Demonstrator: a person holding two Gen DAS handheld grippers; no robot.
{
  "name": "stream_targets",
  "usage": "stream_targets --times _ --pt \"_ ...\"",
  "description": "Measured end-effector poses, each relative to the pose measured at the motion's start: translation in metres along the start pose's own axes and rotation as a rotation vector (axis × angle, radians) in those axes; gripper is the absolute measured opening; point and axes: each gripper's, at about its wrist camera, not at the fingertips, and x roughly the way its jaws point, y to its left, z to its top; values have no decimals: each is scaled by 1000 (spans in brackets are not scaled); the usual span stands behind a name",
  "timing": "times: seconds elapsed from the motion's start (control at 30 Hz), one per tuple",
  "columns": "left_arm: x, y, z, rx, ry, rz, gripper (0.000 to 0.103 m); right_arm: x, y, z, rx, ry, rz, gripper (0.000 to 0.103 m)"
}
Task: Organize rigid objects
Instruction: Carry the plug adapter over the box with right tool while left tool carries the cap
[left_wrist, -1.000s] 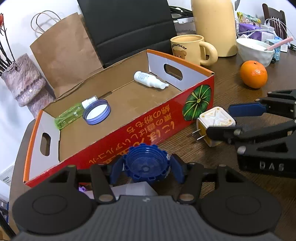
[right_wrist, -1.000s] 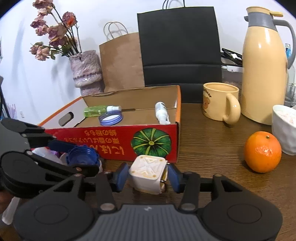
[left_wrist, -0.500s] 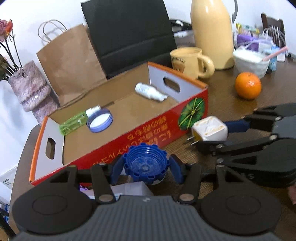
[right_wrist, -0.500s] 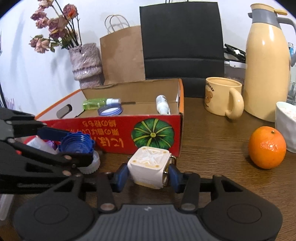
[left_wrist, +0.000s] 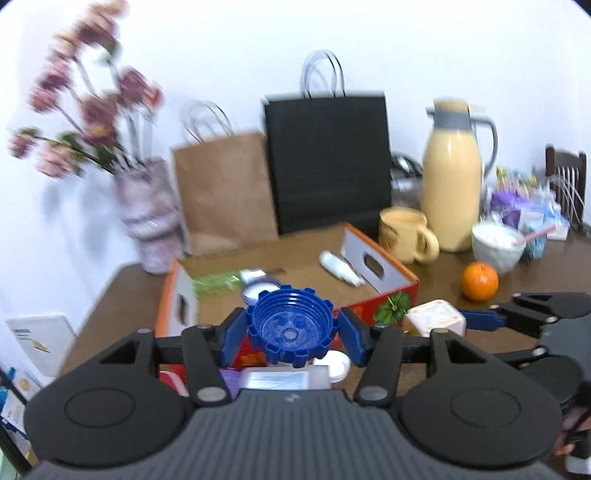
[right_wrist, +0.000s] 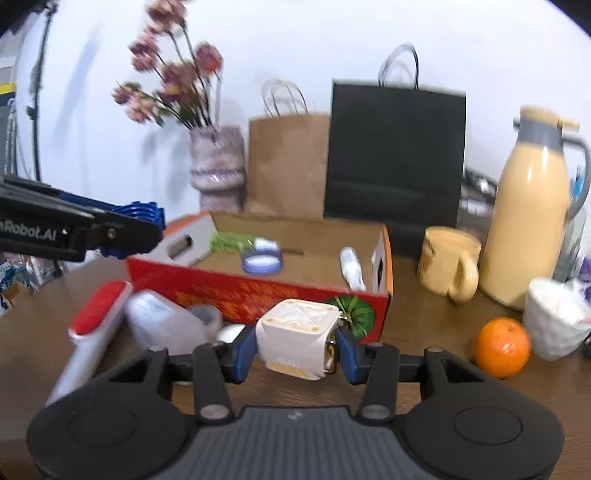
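Two clamped: ridged cap (left_wrist: 291, 326), cube charger (right_wrist: 297, 338).

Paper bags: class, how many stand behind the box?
2. The brown bag stands beside the vase; the black bag stands to its right, left of the jug. None seem hidden.

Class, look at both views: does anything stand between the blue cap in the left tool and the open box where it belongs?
Only the box's red front wall lies ahead of the blue cap; the left tool holds it above that rim, so nothing visible blocks it.
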Motion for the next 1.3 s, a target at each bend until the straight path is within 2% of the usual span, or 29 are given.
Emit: stream_targets --times 0.23,0.37,0.5,0.67,0.8,0.93,1.13,1.3 --pt "-85 5 -27 -83 -116 44 55 -86 23 11 30 -84 42 46" --pt "-120 11 -39 -152 -143 50 55 -121 37 11 18 -116 58 46" --pt "-142 14 -47 -175 -161 68 55 -146 45 11 4 -138 64 46" --pt "-152 13 -50 -181 -168 75 55 -157 49 15 2 -154 59 46" --pt "-143 17 -45 -188 -166 69 55 -154 48 21 8 -159 57 46" --pt "-115 30 -32 -221 -141 19 55 -135 41 38 18 -154 63 46" --pt "-67 48 6 -216 -135 23 55 -88 28 78 6 -134 55 46" --pt "-18 58 36 -213 -111 46 55 -33 16 114 16 -102 43 46"
